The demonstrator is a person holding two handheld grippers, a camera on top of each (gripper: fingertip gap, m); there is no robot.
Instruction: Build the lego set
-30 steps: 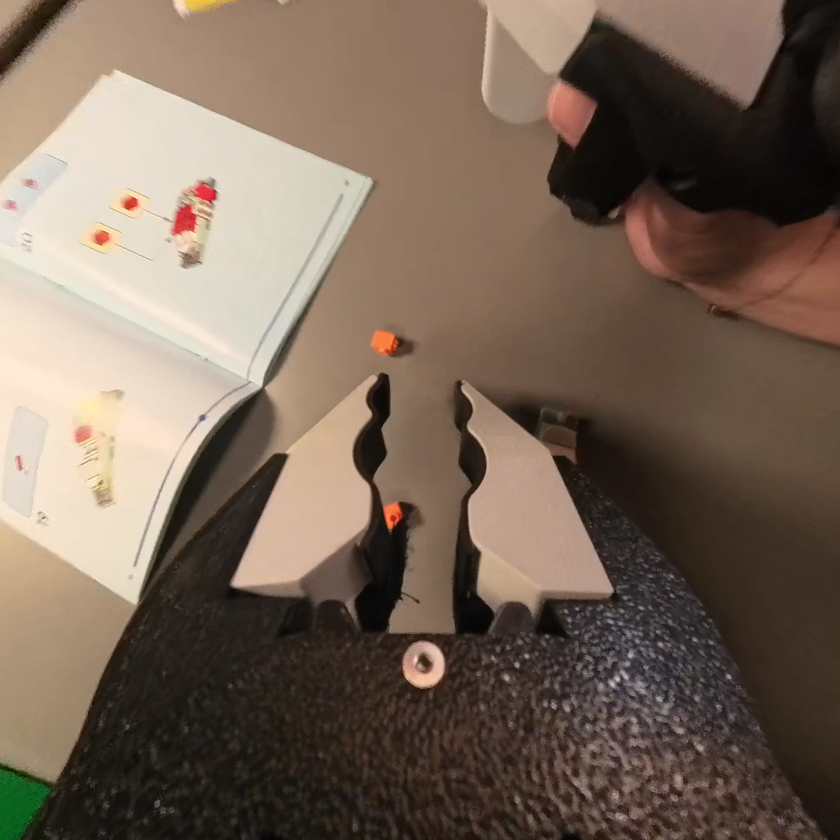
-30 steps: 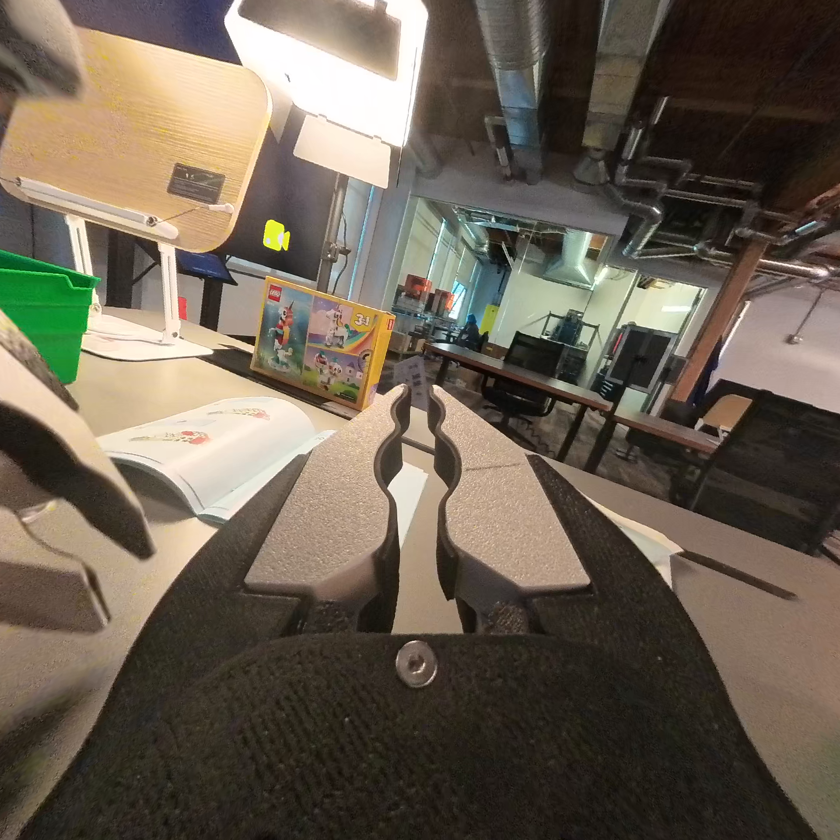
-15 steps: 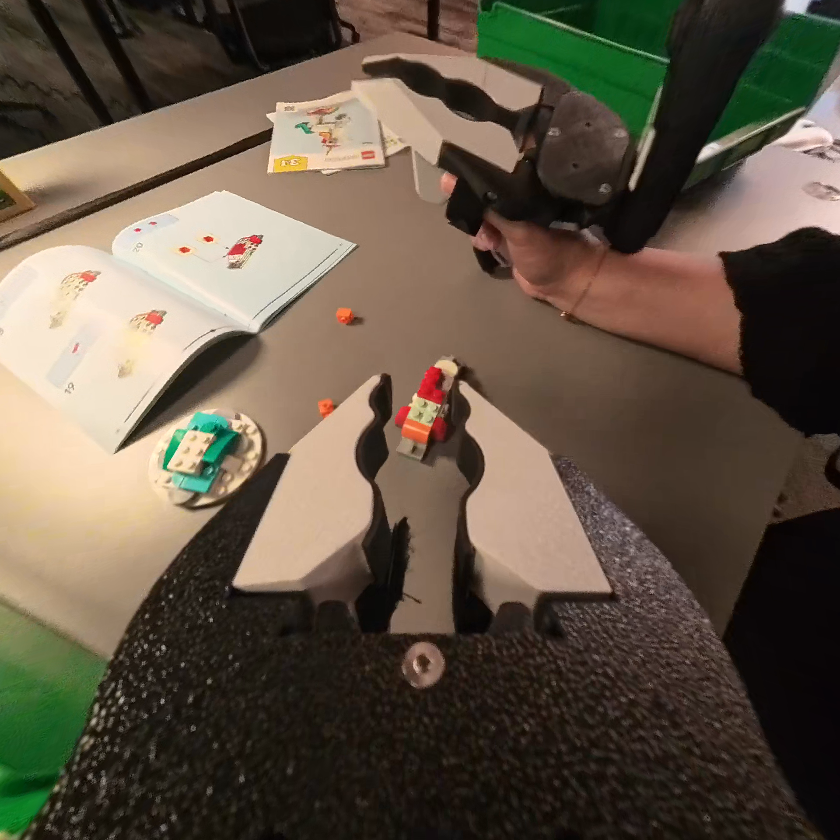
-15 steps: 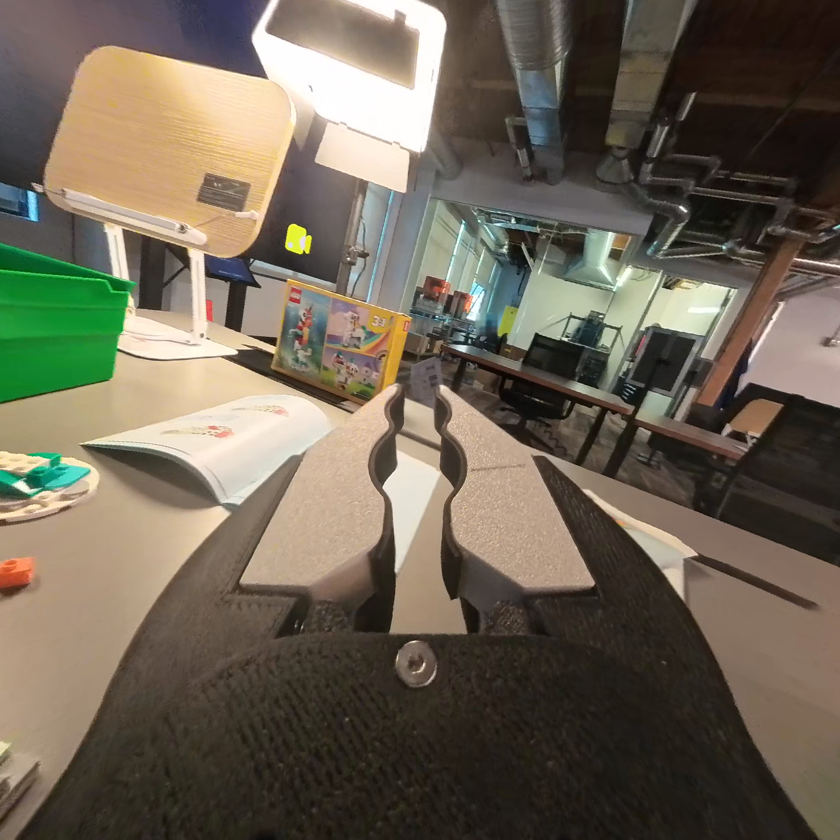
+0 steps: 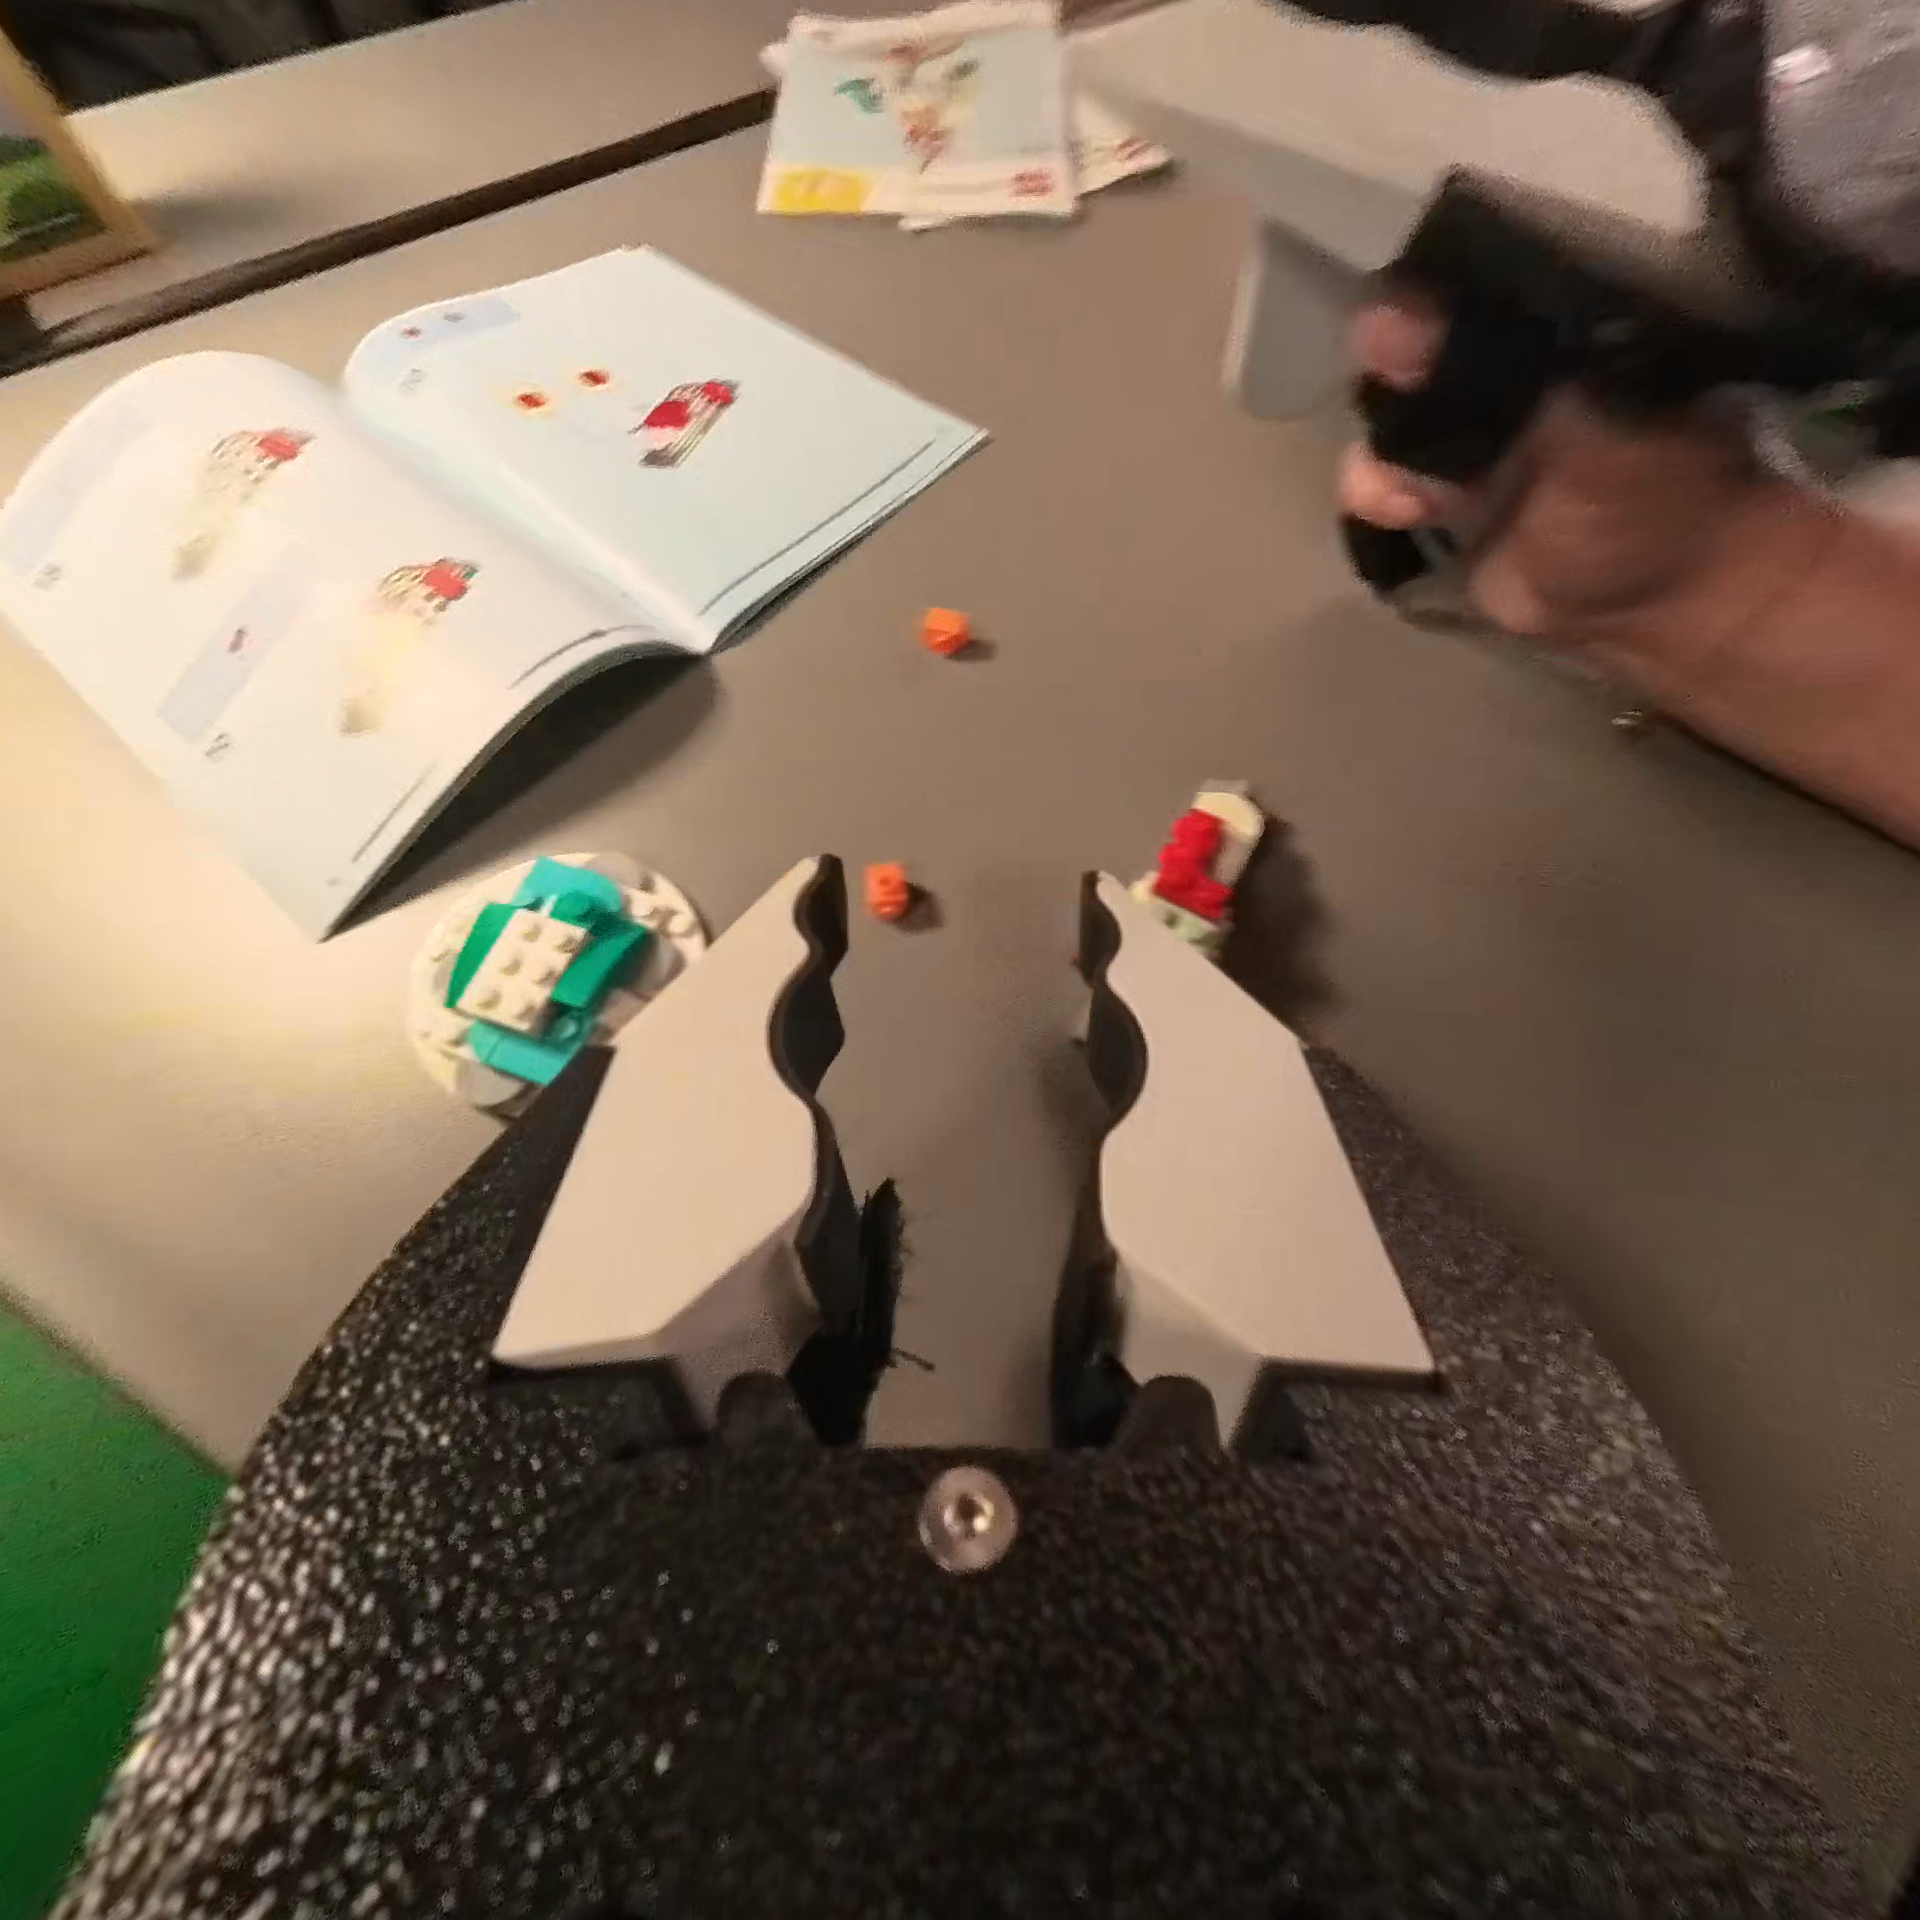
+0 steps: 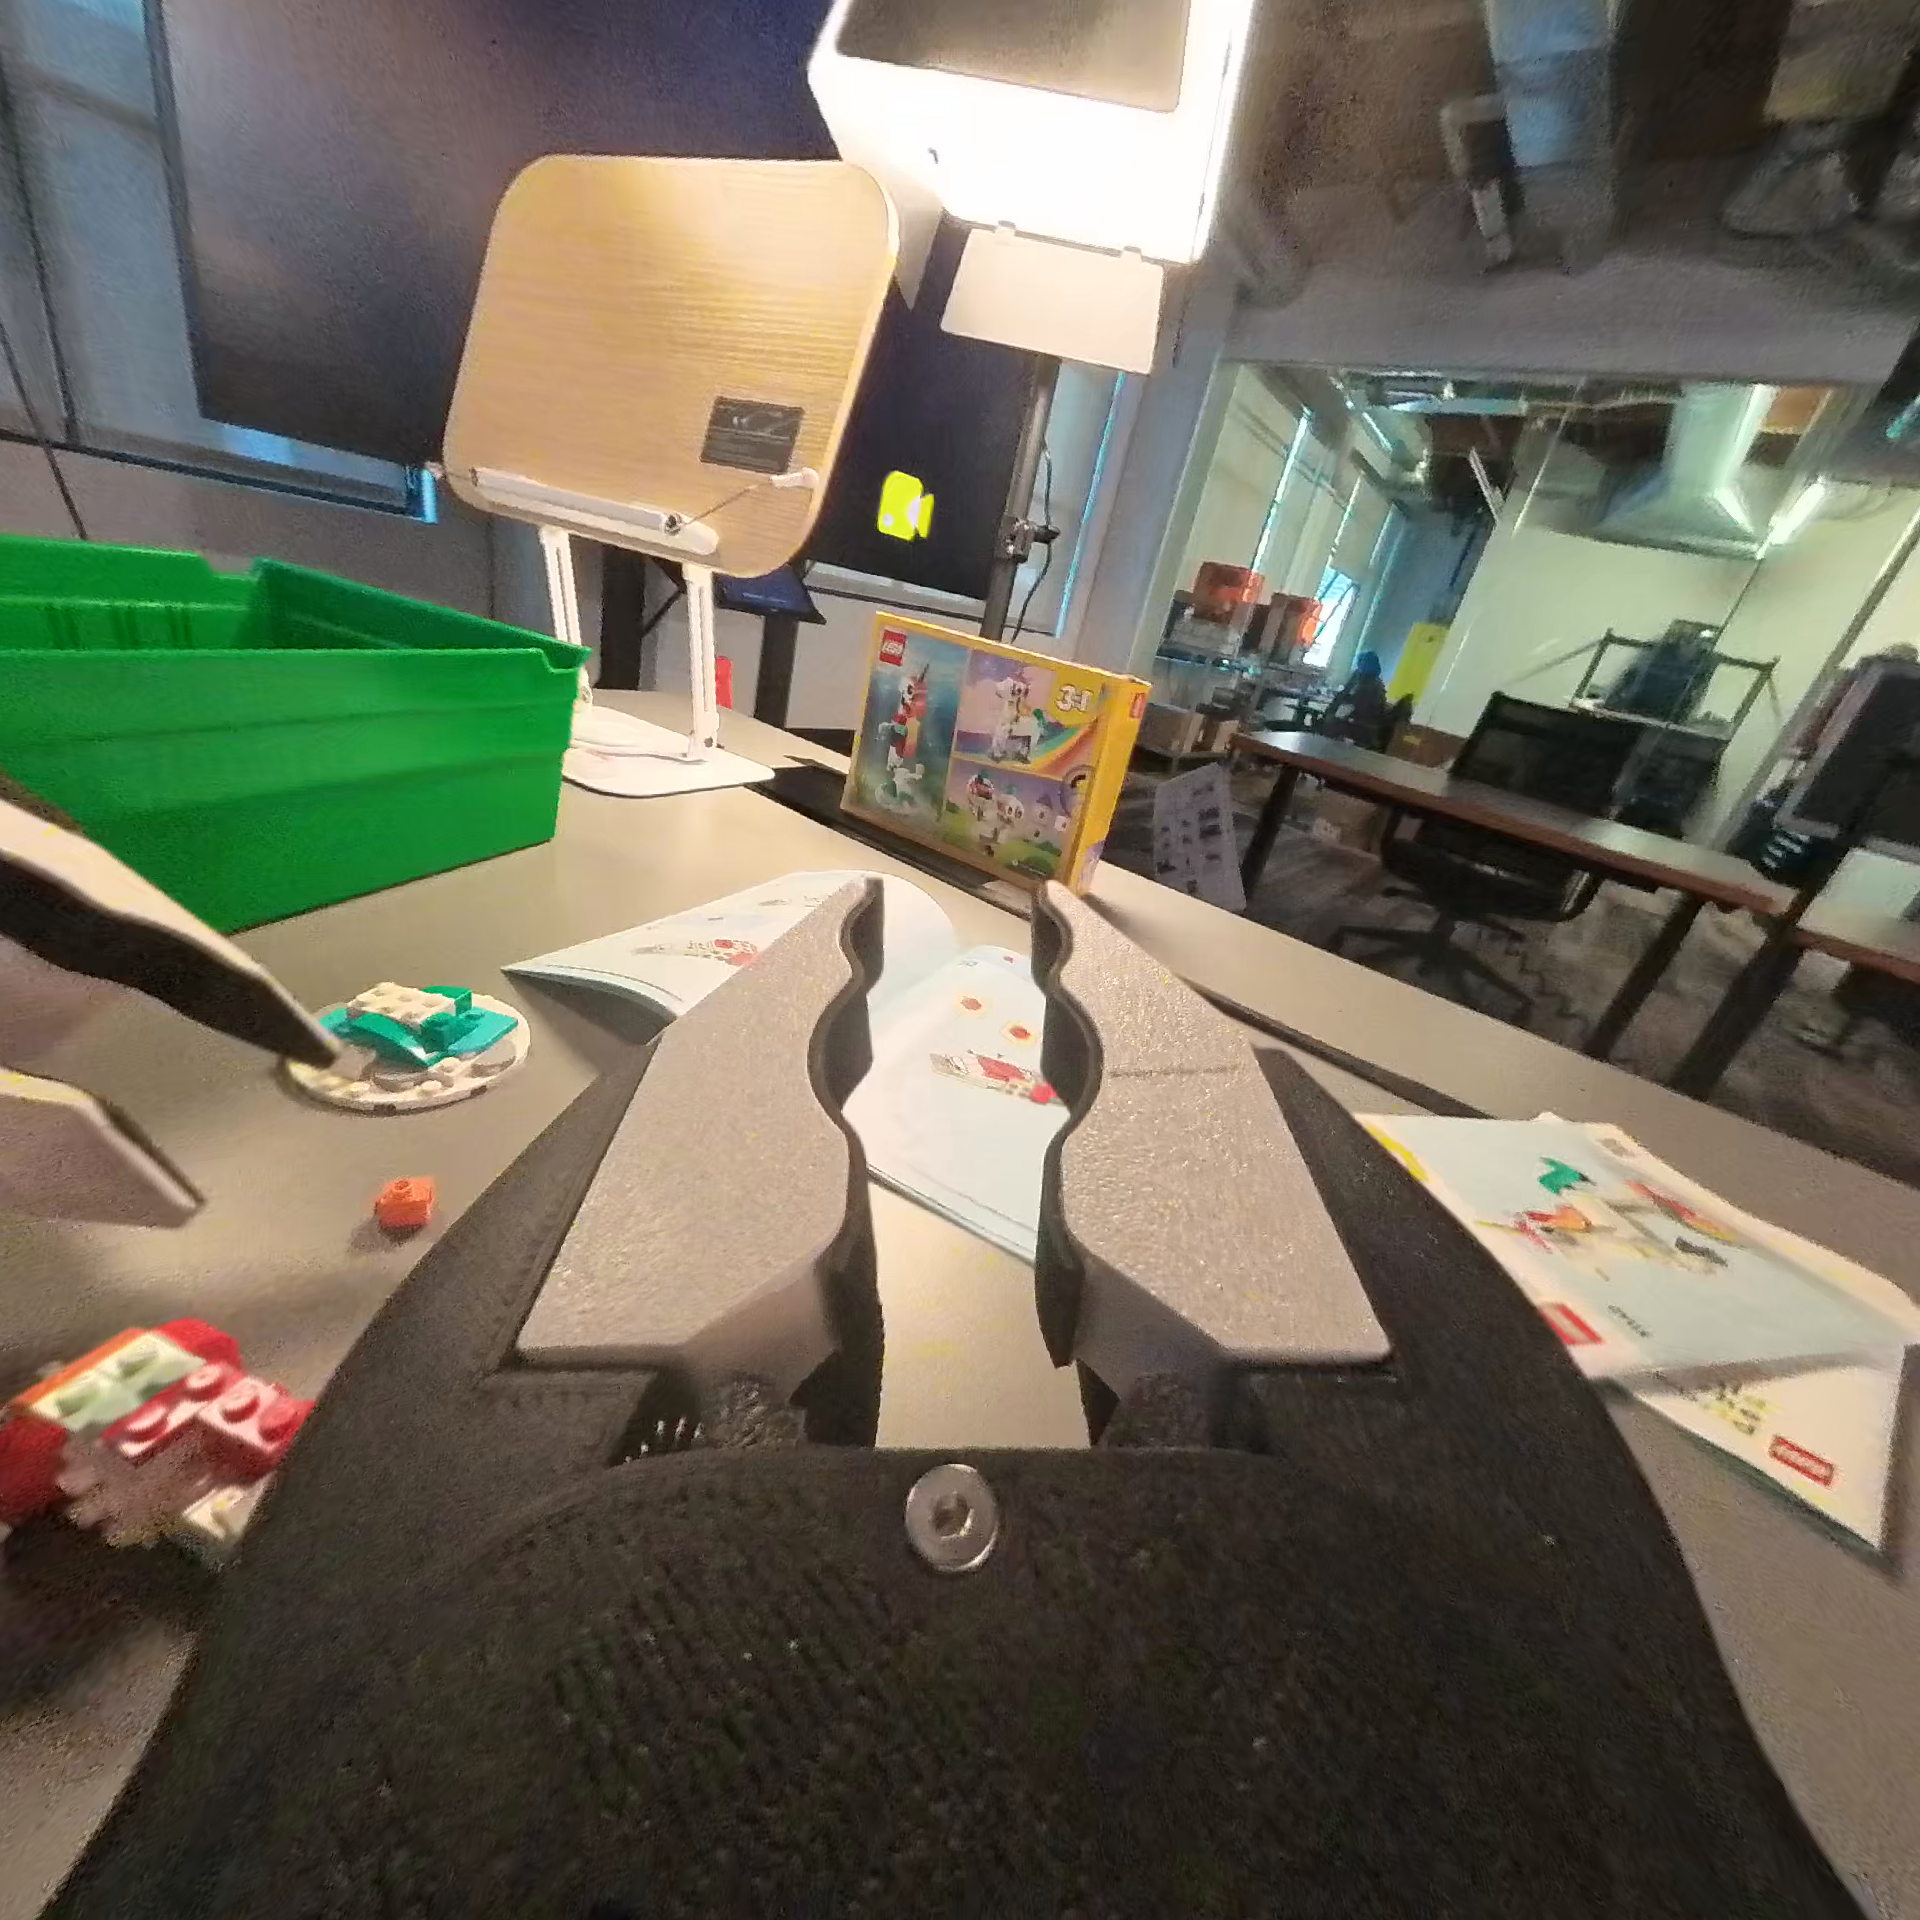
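My left gripper is open and empty, low over the grey table. A small orange piece lies just past its left fingertip. A red and white lego build lies past its right fingertip. A second orange piece lies farther out. A round white plate with a teal build sits to the left. My right gripper is open and empty above the table. Its view shows the red build, one orange piece and the round plate at its left.
An open instruction booklet lies at the left, closed booklets at the back. A green bin, a wooden book stand and the set's box stand behind. The hand holding the right gripper is blurred at the right. About 15 centimeters separates my left fingertips from my right. My left tips are roughly 4 centimeters from the orange piece. The left camera catches it too, in the left wrist view.
My left gripper has opened wider and shifted left, so the red build is now past its right fingertip. My right gripper has opened from nearly shut and tilted down toward the table.
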